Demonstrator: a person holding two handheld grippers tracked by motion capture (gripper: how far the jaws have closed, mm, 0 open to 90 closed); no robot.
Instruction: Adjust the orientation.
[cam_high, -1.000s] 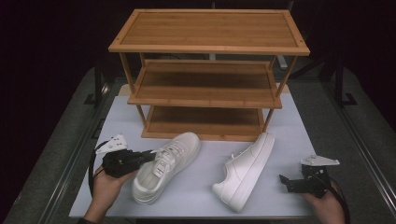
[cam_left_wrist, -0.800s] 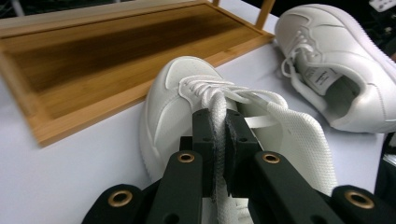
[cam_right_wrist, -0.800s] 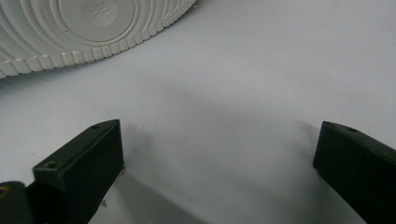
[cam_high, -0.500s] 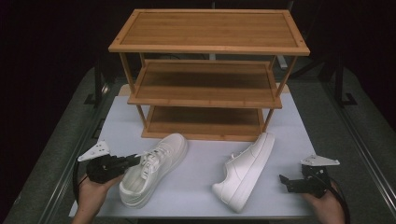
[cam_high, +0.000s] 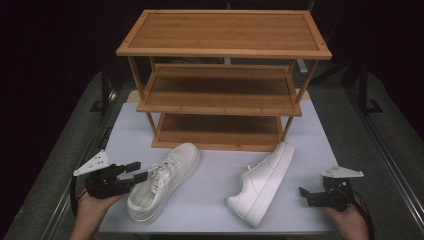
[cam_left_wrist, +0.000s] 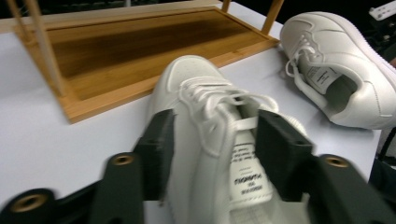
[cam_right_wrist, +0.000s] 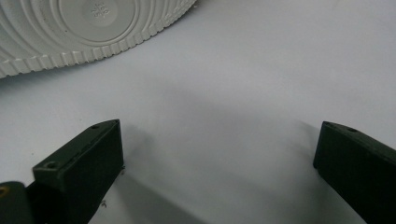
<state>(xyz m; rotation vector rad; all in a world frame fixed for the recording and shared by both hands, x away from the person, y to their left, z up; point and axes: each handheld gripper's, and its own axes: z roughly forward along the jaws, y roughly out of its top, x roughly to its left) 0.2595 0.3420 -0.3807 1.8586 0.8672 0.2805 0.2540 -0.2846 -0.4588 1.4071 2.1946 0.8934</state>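
Our left gripper (cam_left_wrist: 212, 140) jaws just opened, spread astride left shoe (cam_left_wrist: 205, 116); we judge shoe released after drag; right gripper (cam_right_wrist: 219, 154) spread, idle.

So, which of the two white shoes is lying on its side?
The right shoe, near the right gripper, lies on its side with its sole facing that gripper. The left shoe stands upright, laces up.

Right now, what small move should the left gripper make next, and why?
Probably draw back. The left gripper has just been opening; its jaws straddle the left shoe at the tongue without seeming to press it, and the shoe sits upright on the table.
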